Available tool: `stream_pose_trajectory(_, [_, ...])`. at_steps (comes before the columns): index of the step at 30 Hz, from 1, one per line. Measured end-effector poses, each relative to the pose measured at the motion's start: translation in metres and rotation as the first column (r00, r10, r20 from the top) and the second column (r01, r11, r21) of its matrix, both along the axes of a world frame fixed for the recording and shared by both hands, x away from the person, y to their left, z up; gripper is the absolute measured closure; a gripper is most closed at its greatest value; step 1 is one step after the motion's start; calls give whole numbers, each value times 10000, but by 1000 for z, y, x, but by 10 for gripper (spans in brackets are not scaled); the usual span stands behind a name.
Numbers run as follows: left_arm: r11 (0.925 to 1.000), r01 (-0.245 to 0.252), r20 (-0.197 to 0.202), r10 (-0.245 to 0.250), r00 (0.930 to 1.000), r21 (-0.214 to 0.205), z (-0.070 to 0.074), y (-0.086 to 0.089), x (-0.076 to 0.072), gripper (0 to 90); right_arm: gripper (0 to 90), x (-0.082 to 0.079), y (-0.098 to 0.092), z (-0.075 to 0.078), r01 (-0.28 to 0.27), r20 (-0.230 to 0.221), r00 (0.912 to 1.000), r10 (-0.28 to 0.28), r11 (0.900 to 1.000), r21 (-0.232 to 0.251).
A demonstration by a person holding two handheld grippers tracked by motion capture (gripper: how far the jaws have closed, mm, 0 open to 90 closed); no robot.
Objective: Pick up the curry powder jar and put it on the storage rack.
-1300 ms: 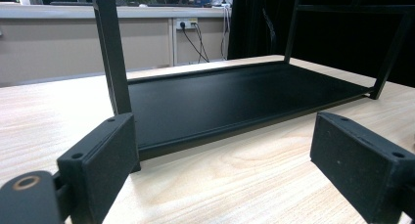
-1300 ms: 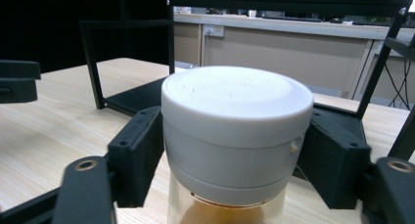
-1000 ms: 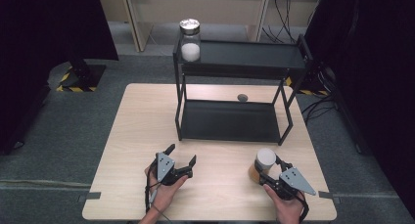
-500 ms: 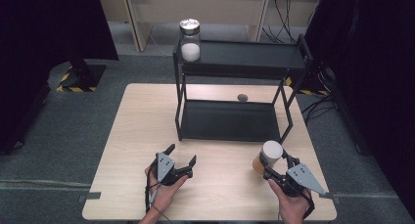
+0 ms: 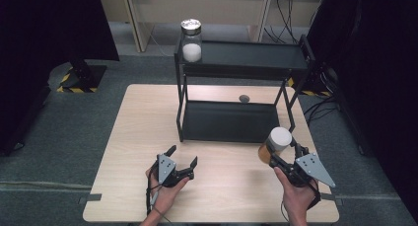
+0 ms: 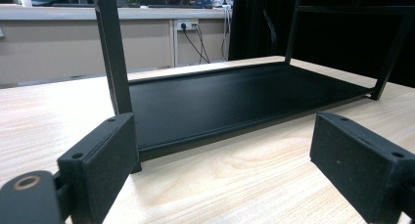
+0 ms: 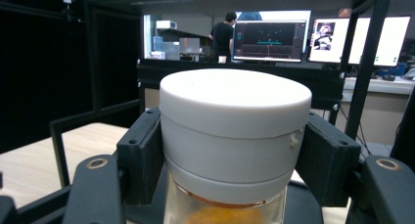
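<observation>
A glass jar with a white lid and orange contents (image 5: 274, 143) hangs above the table's front right, just before the black two-level shelf (image 5: 231, 121). My right gripper (image 5: 282, 152) is shut on the jar (image 7: 235, 136), its pads (image 7: 142, 155) pressing the lid from both sides. Near the front middle-left of the table my left gripper (image 5: 181, 157) rests open, aimed at the shelf's lower level (image 6: 235, 99) with nothing between its pads (image 6: 105, 155). A second jar with a metal lid and white contents (image 5: 191, 40) stands on the shelf's top level at its left end.
A small grey object (image 5: 243, 98) lies on the table behind the shelf. The wooden table (image 5: 138, 137) stands on grey floor, with black stands and cables around. Monitors and a person (image 7: 222, 35) show far behind in the right gripper view.
My right gripper has lifted the orange jar off the table and carried it forward toward the shelf's right front leg. The left gripper has stayed put.
</observation>
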State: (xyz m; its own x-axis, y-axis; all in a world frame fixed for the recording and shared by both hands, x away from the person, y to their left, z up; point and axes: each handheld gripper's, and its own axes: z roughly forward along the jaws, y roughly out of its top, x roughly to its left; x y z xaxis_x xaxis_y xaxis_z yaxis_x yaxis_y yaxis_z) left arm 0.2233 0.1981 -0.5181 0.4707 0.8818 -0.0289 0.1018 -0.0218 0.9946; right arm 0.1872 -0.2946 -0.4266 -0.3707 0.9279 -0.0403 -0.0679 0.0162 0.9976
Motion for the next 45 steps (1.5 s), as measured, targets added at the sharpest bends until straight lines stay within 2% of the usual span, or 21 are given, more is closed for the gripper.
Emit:
stream_pose_trajectory(29, [10000,-3,25,3,10000,10,0,0,0,100,339,30,8,50,335,996,9944,-353,9992,196])
stream_pose_trajectory(45, [10000,-8,47,8,10000,27,0,0,-1,100,339,47,10,66,467,1074,9930,-496,9985,287])
